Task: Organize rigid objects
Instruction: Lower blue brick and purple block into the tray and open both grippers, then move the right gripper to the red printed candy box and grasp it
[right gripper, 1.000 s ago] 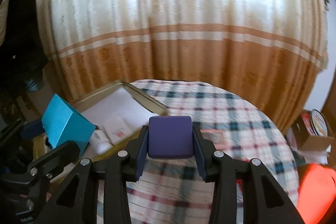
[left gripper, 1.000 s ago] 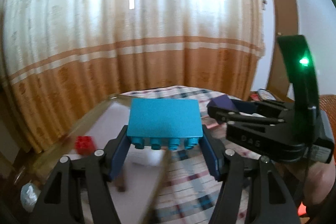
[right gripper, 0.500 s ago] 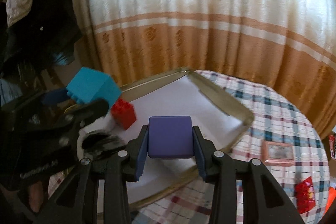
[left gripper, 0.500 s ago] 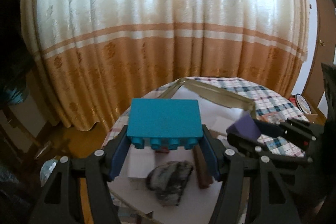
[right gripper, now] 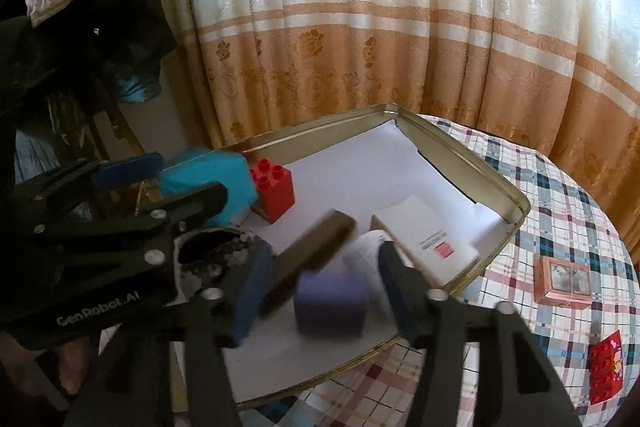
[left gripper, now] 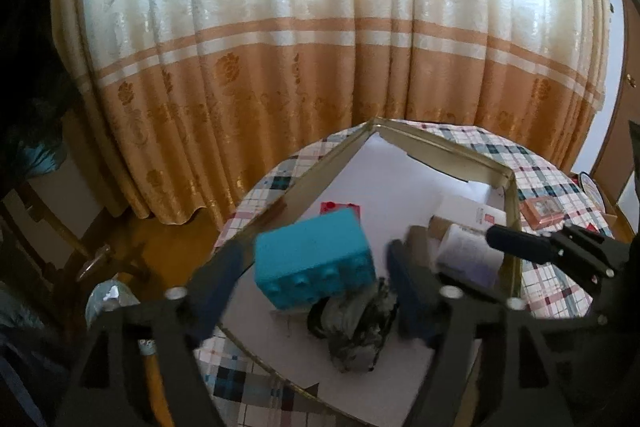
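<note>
Claws (left gripper: 316,279) (right gripper: 320,281) just opening, teal brick (left gripper: 316,267) and purple block (right gripper: 331,303) now loose between pads.

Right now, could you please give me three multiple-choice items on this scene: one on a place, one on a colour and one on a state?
1. The red brick is: A in the tray; B in a drawer; C on a shelf.
2. The block between the right gripper's fingers is: A green; B purple; C yellow.
3. The left gripper's jaws are: A shut on a block; B open; C shut on nothing.

Answers:
1 A: it stands inside the tray's rim.
2 B: the purple block is between jaws that have just been opening, with the pads clear of it.
3 B: the jaws have just been opening, and gaps show on either side of the teal block between them.
</note>
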Demonstrator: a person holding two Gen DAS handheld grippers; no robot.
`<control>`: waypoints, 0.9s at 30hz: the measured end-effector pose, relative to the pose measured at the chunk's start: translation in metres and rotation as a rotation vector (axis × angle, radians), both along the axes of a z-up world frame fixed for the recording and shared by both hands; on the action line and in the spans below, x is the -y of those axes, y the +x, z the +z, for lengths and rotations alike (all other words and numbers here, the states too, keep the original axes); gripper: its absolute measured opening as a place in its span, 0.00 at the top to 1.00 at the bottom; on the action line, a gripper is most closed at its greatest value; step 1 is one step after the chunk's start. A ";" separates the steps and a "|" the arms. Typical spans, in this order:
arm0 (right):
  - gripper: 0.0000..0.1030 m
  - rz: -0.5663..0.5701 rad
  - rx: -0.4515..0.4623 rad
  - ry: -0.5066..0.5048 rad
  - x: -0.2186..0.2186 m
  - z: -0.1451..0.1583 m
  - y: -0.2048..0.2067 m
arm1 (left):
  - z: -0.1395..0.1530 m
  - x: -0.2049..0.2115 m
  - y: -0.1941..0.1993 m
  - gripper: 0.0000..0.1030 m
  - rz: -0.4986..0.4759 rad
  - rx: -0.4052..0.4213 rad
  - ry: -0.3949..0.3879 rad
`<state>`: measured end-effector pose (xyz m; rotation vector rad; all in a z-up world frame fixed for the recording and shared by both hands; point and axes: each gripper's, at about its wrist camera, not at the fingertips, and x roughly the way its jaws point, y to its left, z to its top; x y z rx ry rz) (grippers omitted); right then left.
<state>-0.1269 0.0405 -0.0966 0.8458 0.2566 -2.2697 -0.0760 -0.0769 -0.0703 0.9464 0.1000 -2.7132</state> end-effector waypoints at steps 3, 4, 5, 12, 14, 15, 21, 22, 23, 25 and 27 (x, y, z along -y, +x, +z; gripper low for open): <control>0.32 -0.014 -0.015 -0.012 -0.006 0.003 0.004 | 0.005 -0.003 0.005 0.09 -0.003 -0.016 -0.008; 0.32 -0.019 -0.018 -0.017 -0.008 0.004 0.004 | 0.006 -0.005 0.006 0.06 -0.003 -0.020 -0.009; 0.32 -0.027 -0.018 -0.025 -0.013 0.005 0.004 | 0.007 -0.007 0.007 0.05 -0.006 -0.026 -0.005; 0.31 -0.090 -0.022 -0.047 -0.044 0.010 0.006 | 0.014 -0.034 0.002 0.04 -0.060 -0.030 0.009; 0.31 -0.104 -0.020 -0.059 -0.056 0.011 0.006 | 0.015 -0.044 0.000 0.04 -0.081 -0.026 0.012; 0.31 -0.111 -0.021 -0.064 -0.062 0.012 0.007 | 0.017 -0.050 -0.002 0.04 -0.092 -0.028 0.007; 0.31 -0.253 -0.033 -0.058 -0.120 0.014 -0.001 | 0.024 -0.089 -0.013 0.01 -0.180 -0.027 -0.008; 0.31 -0.290 -0.033 -0.055 -0.133 0.014 -0.004 | 0.024 -0.095 -0.015 0.01 -0.196 -0.024 -0.008; 0.31 -0.336 -0.031 -0.049 -0.147 0.014 -0.008 | 0.023 -0.103 -0.018 0.01 -0.219 -0.019 -0.006; 0.31 -0.418 -0.020 -0.052 -0.174 0.012 -0.014 | 0.019 -0.119 -0.025 0.01 -0.258 -0.001 0.000; 0.31 -0.476 -0.008 -0.053 -0.196 0.010 -0.020 | 0.015 -0.132 -0.030 0.01 -0.286 0.014 0.006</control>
